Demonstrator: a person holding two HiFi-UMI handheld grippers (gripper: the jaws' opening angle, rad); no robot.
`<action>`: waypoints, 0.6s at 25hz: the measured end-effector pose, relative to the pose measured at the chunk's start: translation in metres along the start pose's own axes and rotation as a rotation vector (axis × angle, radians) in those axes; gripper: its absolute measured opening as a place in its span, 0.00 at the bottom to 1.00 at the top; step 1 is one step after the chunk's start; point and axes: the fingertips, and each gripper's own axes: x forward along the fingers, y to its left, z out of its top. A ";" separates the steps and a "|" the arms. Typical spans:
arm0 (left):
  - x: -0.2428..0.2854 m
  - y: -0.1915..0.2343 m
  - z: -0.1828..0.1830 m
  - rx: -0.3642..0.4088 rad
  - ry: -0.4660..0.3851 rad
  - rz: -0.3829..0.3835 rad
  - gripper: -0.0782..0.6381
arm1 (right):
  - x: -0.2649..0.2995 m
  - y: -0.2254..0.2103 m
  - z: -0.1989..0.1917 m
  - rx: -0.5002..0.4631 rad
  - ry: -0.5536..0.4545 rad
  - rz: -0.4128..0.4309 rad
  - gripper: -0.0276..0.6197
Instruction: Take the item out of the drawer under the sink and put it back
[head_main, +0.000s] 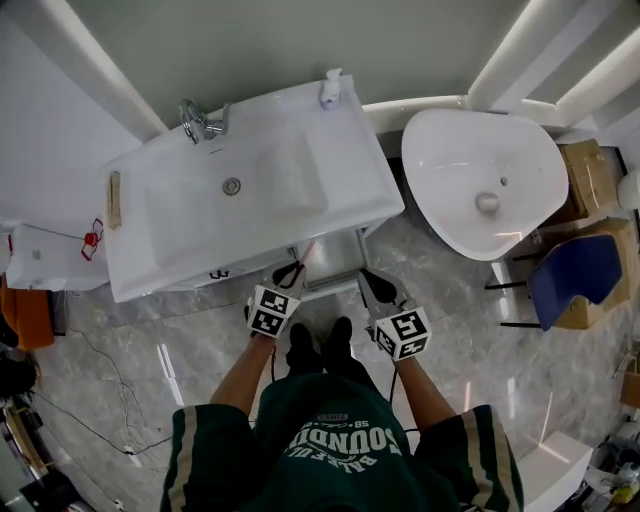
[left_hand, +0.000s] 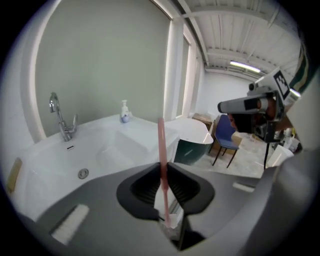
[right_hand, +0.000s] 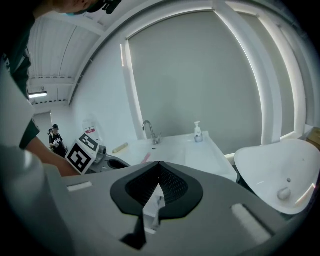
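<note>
A thin pink toothbrush (left_hand: 161, 150) stands upright between the jaws of my left gripper (left_hand: 163, 172), which is shut on its lower part; whitish bristles show near its bottom end. In the head view the left gripper (head_main: 296, 268) holds the toothbrush (head_main: 306, 254) just in front of the white sink's front edge (head_main: 200, 275), above the grey drawer (head_main: 335, 262) under it. My right gripper (head_main: 368, 280) hangs beside it to the right. Its jaws (right_hand: 159, 164) meet at the tips with nothing between them.
On the sink top are a faucet (head_main: 200, 122), a soap bottle (head_main: 331, 88) and a wooden brush (head_main: 114, 198). A white bathtub (head_main: 485, 180) stands to the right, with a blue chair (head_main: 575, 275) and cardboard boxes (head_main: 590, 170) beyond. Cables lie on the marble floor at left.
</note>
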 end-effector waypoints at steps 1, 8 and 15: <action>-0.012 0.010 0.008 -0.016 -0.025 0.022 0.24 | 0.003 0.002 0.011 -0.011 -0.016 0.005 0.05; -0.093 0.064 0.074 -0.109 -0.256 0.142 0.24 | 0.017 0.024 0.087 -0.114 -0.128 0.062 0.05; -0.154 0.084 0.127 -0.066 -0.392 0.211 0.24 | 0.020 0.044 0.130 -0.164 -0.196 0.103 0.05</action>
